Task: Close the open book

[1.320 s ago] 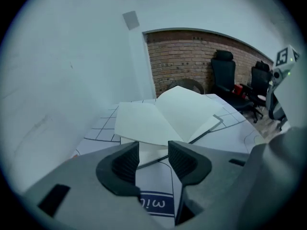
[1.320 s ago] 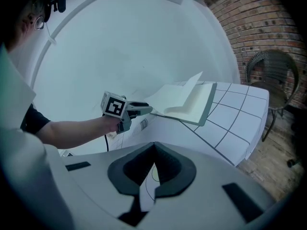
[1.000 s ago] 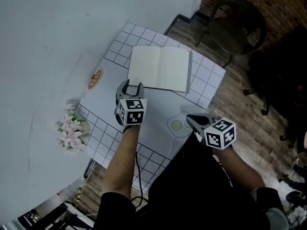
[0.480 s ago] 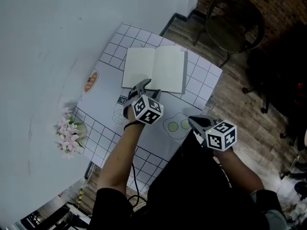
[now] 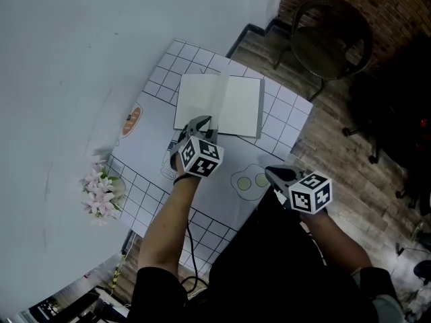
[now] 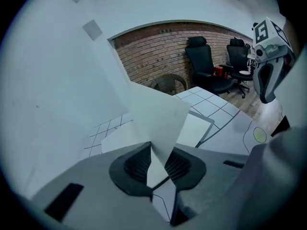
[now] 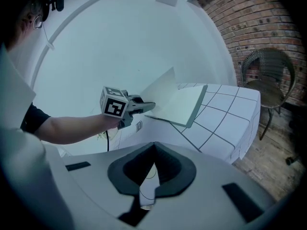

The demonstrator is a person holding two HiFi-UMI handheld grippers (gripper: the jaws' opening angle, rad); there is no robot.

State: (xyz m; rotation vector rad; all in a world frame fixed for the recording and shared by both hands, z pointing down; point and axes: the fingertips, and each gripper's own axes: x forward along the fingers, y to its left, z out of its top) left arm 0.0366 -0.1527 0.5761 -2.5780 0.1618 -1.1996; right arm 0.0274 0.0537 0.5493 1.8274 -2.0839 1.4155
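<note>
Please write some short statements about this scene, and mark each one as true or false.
1. The left gripper pinches a page of the book. True; its jaws have just been closing on it.
2. The right gripper holds a pen. False: it is shut and empty.
3. The book is closed. False: it lies open on the table.
4. Pink flowers are by the table's left side. True.
</note>
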